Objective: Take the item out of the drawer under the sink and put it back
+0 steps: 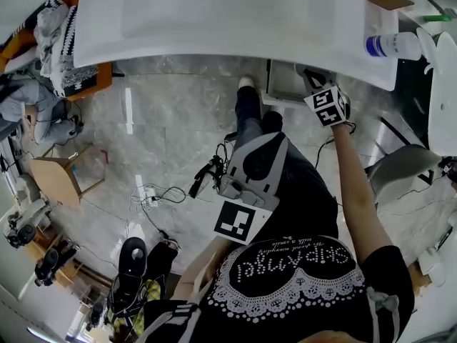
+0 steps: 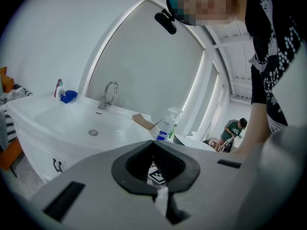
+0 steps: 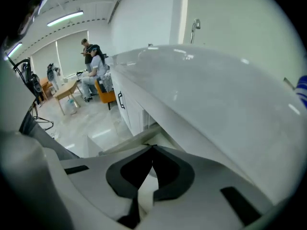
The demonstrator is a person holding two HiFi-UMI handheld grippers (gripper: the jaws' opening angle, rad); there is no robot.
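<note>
- We see the rim of the white ceramic sink (image 1: pixel 214 27) overhanging the open white drawer (image 1: pixel 284 84); open grey marble floor (image 1: pixel 164 120) lies to the left.
- Right hand-held gripper (image 3: pixel 152 148): jaws together, empty, over the drawer.
- Left hand-held gripper (image 2: pixel 154 145): jaws together, empty.
- Item: we cannot make it out.

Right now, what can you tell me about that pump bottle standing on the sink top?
The pump bottle is white, plastic by its look, with a blue label band and a white pump head. It stands upright at the right end of the white sink top, near a flat brown cardboard piece but apart from it. Its print is too small to read.
</note>
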